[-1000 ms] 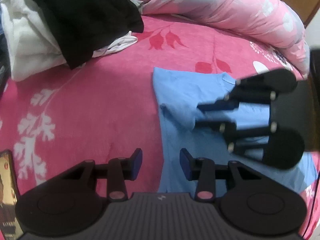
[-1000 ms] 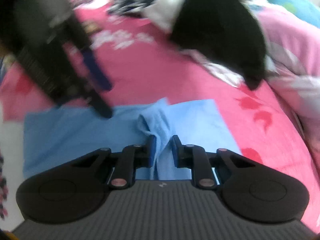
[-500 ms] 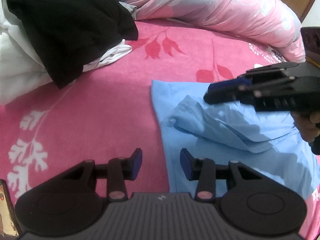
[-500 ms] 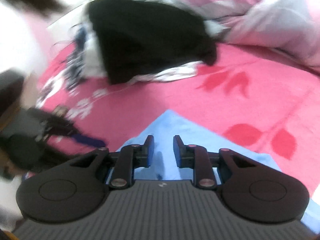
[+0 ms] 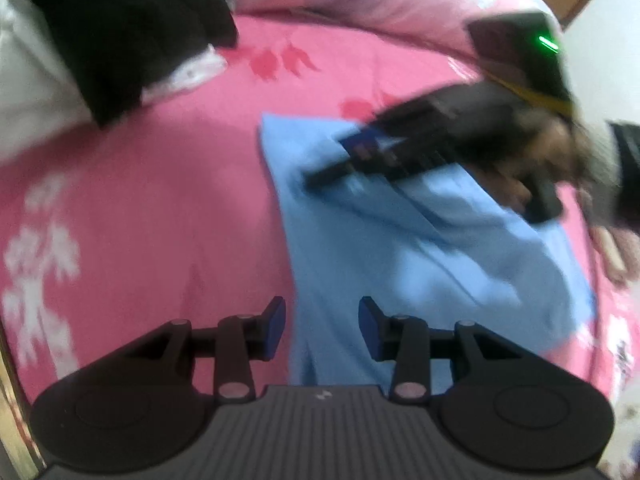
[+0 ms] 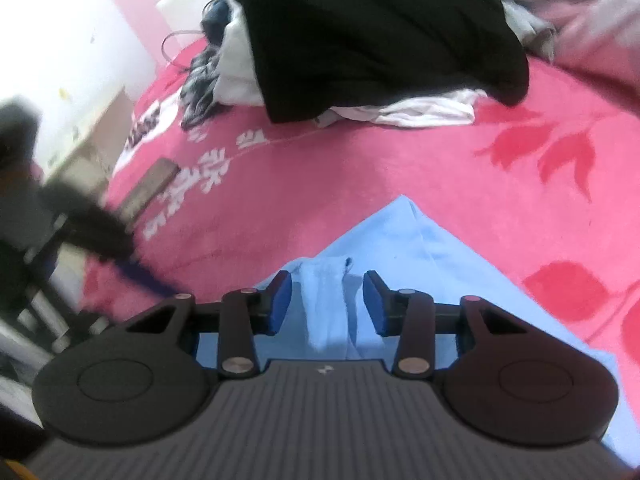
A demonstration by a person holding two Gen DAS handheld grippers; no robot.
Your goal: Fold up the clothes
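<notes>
Blue garment (image 5: 420, 264) lying partly folded on the pink bed (image 5: 140, 208), running long from 6 toward 12 o'clock ahead of the left hand-held gripper (image 5: 322, 326), its fingers gaping over the near left edge. Raised fold (image 6: 325, 300) sitting between the spread fingers of the right hand-held gripper (image 6: 327, 303), nearer, unclamped

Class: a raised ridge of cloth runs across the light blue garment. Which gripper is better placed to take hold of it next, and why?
Probably the right gripper: it is open with the ridge of the blue garment between its fingers. The left gripper, also open, sits at the garment's near edge, farther from the ridge.
</notes>
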